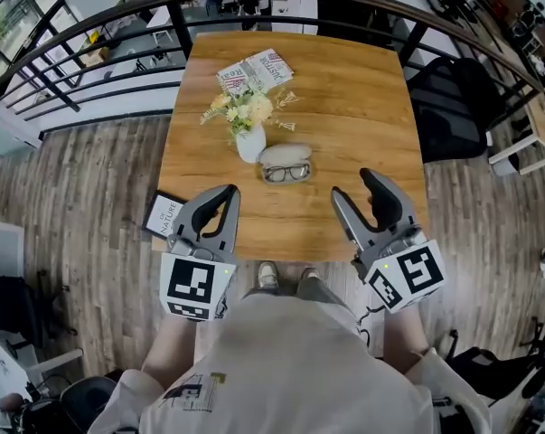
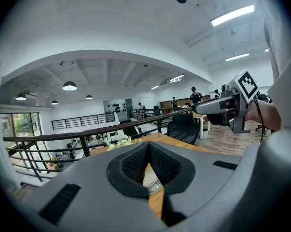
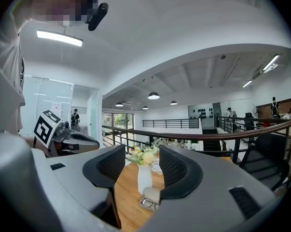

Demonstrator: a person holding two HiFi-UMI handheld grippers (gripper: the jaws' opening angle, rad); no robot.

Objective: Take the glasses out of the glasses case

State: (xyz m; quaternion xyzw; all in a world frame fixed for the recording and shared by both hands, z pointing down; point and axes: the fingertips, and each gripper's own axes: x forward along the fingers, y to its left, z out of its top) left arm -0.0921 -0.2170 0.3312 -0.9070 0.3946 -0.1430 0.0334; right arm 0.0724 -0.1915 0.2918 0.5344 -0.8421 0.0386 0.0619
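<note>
A grey glasses case (image 1: pixel 286 155) lies on the wooden table (image 1: pixel 362 107) just in front of a white vase. Black-rimmed glasses (image 1: pixel 286 173) rest on the table against the case's near side, outside it. Both grippers hover near the table's front edge, short of the glasses. My left gripper (image 1: pixel 230 193) is shut and empty; past its pads a bit of the glasses (image 2: pixel 155 186) shows. My right gripper (image 1: pixel 354 186) is open and empty, and between its jaws I see the glasses (image 3: pixel 148 203) and the case (image 3: pixel 153 194).
The white vase of flowers (image 1: pixel 249 141) stands right behind the case. A folded magazine (image 1: pixel 256 69) lies at the far side, and a book (image 1: pixel 164 213) sits at the near left corner. A dark railing (image 1: pixel 100 34) curves behind the table. A black bag (image 1: pixel 448 107) sits on the floor to the right.
</note>
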